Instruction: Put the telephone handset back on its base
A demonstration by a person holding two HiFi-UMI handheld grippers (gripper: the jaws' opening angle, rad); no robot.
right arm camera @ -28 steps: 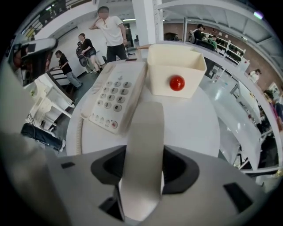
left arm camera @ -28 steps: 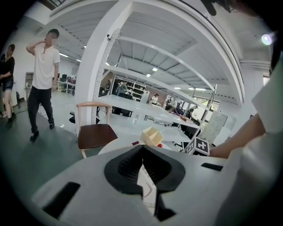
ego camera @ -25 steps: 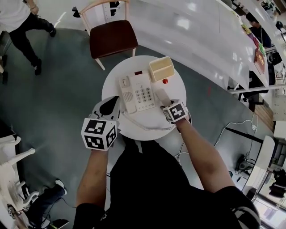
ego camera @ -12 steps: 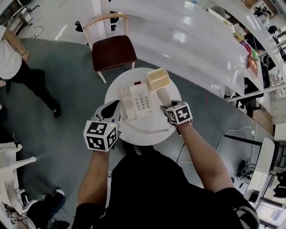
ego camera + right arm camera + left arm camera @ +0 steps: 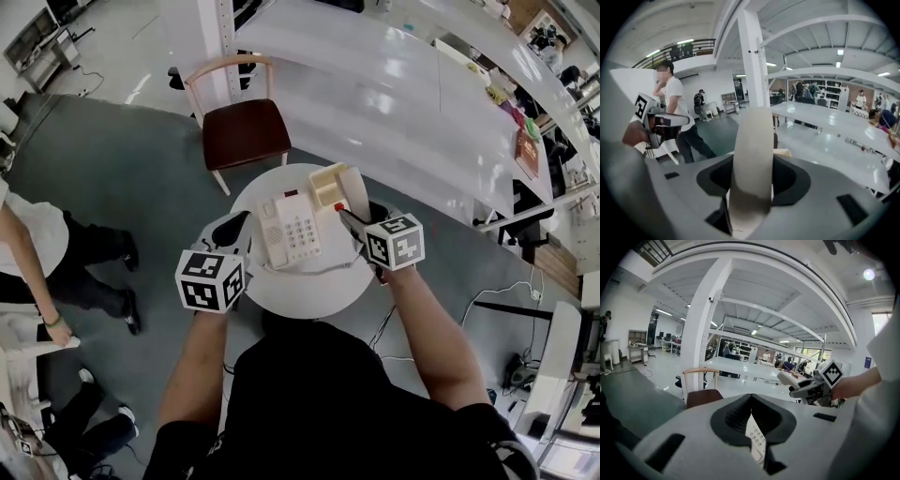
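The white telephone base [image 5: 292, 227] with its keypad lies on a small round white table [image 5: 309, 295]. My right gripper [image 5: 364, 223] is shut on the cream handset [image 5: 352, 189] and holds it in the air, right of the base and in front of a cream box [image 5: 328, 183]. In the right gripper view the handset [image 5: 752, 159] stands upright between the jaws. The cord [image 5: 309, 270] trails from it along the table's near side. My left gripper [image 5: 234, 228] hovers at the table's left edge, shut and empty, with the keypad [image 5: 757, 441] showing below its tips.
A wooden chair [image 5: 246, 131] with a dark seat stands behind the table. Long white tables [image 5: 394, 84] run across the back right. A person [image 5: 56, 244] stands at the left on the grey floor. Cables [image 5: 497, 281] lie on the floor at the right.
My right gripper has lifted the handset off the table beside the base and carried it up and toward the far side. The left gripper has stayed at the table's left edge.
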